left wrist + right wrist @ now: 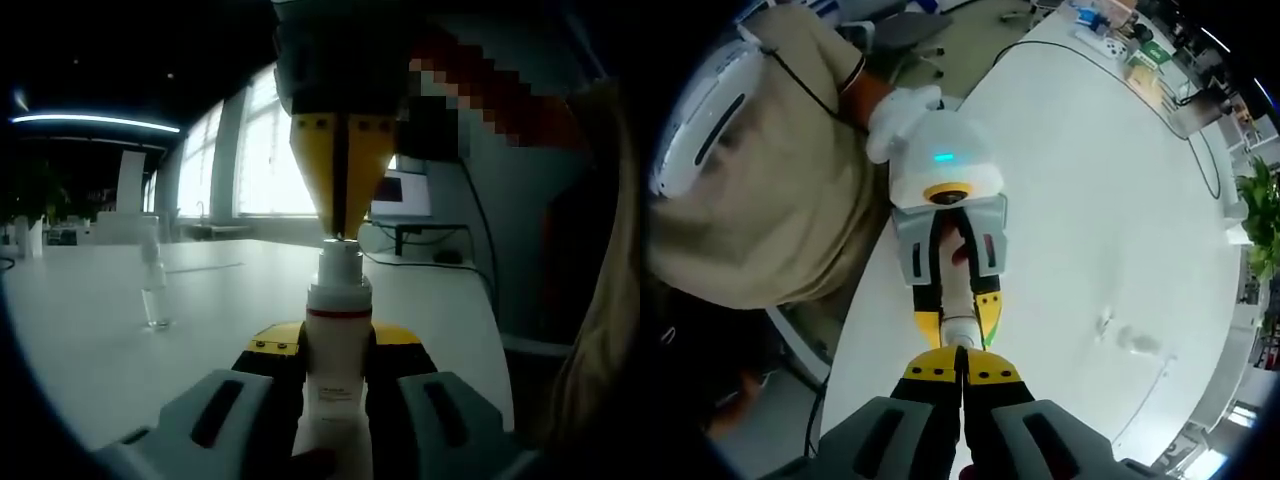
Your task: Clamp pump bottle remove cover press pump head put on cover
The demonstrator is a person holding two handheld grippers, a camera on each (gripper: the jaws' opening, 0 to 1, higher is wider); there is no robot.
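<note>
A white pump bottle [338, 300] with a red band stands upright between my left gripper's [338, 350] jaws, which are shut on its body. My right gripper [342, 228] comes down from above with its yellow fingertips shut, and their point rests on the pump head [340, 252]. In the right gripper view my right gripper [961, 366] points down at the bottle's top [960, 329], with the left gripper [958, 322] clamped around it. The clear cover [153, 290] stands alone on the white table [90, 330], to the left and apart from the bottle. It appears faintly in the right gripper view [1132, 340].
A person in a beige shirt [770, 190] stands at the table's edge. A monitor [400, 195] and cables sit at the table's far right. Boxes and small items [1140, 50] lie at one end of the table [1090, 200], and a plant [1262, 215] stands beyond it.
</note>
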